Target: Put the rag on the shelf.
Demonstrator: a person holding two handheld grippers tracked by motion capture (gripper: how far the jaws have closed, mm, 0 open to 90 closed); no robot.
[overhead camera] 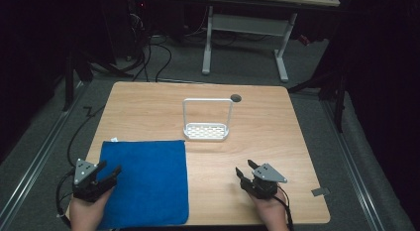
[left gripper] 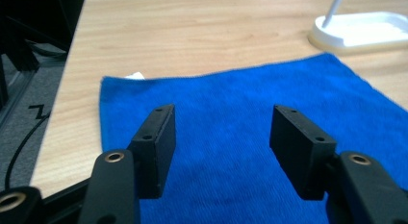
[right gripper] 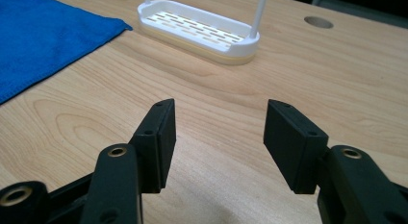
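High view: lying flat and unfolded on the near-left part of the light wooden table (overhead camera: pixel 277 127), a square blue microfibre cloth (overhead camera: pixel 148 181), its near edge reaching the table's front edge. Hovering over the cloth's left edge, the left gripper (overhead camera: pixel 110 170), jaws spread wide and gripping nothing. Resting over bare wood to the right, well apart from the cloth, the right gripper (overhead camera: pixel 246 168), jaws likewise released and empty. Standing beyond the cloth's far right corner, near the middle of the table, a white plastic slotted tray with a tall hoop handle (overhead camera: pixel 206 132), nothing lying in it. Judging by this: work barely starting, cloth untouched, everything remaining to be done.

Left gripper view: looking along the left gripper (left gripper: pixel 222 119), both black jaws parted above the blue cloth (left gripper: pixel 250 113), not pressing on it. Showing a fine, soft weave, smooth and nearly wrinkle-free, with a small white tag (left gripper: pixel 135 75) peeking out at one far corner. Sitting just past the cloth's other far corner, the white tray (left gripper: pixel 361 31).

Right gripper view: right gripper (right gripper: pixel 219 111) standing open over plain wood, the cloth's corner (right gripper: pixel 48 36) off to the left, the white tray (right gripper: pixel 202 31) ahead, a round cable hole (right gripper: pixel 318 22) farther back.
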